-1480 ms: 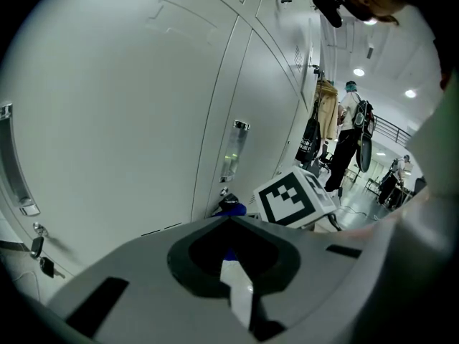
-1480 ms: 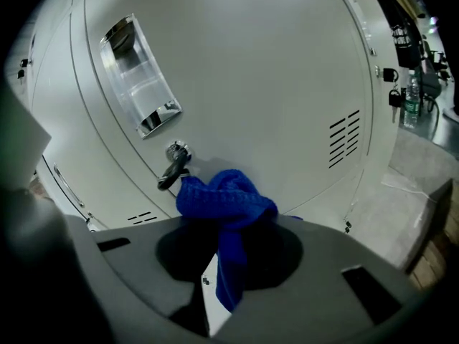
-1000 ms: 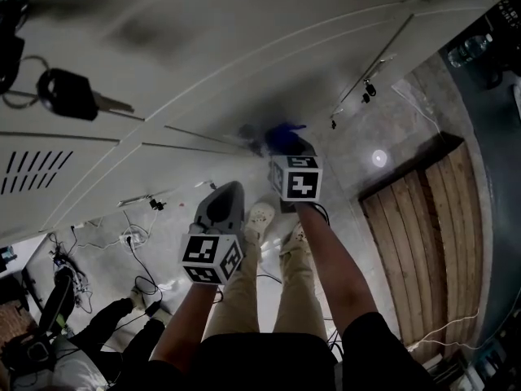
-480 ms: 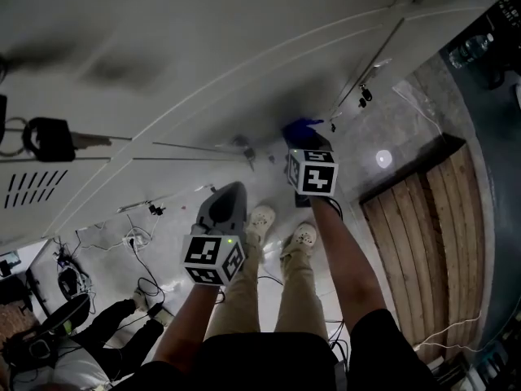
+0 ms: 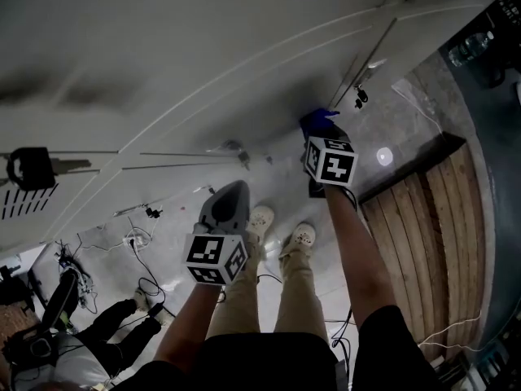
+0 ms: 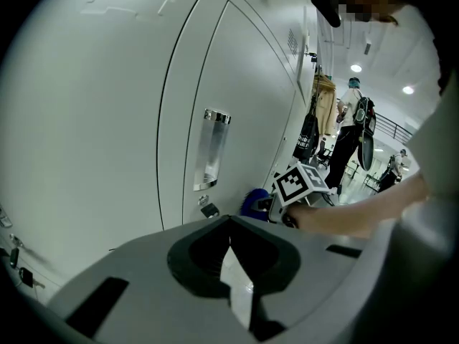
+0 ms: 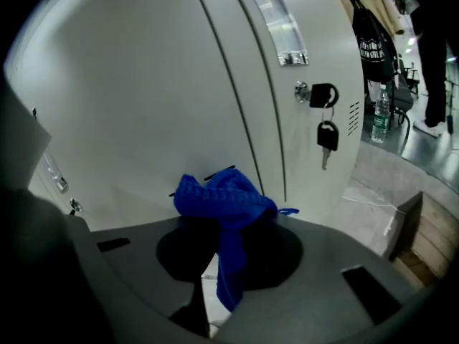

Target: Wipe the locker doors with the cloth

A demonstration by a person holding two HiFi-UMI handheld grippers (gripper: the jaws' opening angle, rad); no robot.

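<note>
The pale grey locker doors (image 5: pixel 187 63) fill the top of the head view. My right gripper (image 5: pixel 320 133) is shut on a blue knitted cloth (image 5: pixel 316 121) and holds it against a door near a seam. In the right gripper view the cloth (image 7: pixel 223 198) bunches over the jaws and touches the door (image 7: pixel 143 99). My left gripper (image 5: pixel 230 189) hangs lower left, apart from the doors, shut with nothing in it (image 6: pixel 231 253). From the left gripper view I see the cloth (image 6: pixel 252 202) and the right gripper's marker cube (image 6: pixel 302 183) ahead.
A lock with a hanging key (image 7: pixel 326 136) sits right of the cloth, below a recessed handle (image 7: pixel 277 21). Another key (image 5: pixel 31 169) hangs at the left. Wooden planks (image 5: pixel 423 226) lie on the floor at the right. A seated person (image 5: pixel 98 336) and cables are lower left.
My right gripper has slid the cloth to the right along the locker doors, towards the lock with the key. The left gripper has hardly moved.
</note>
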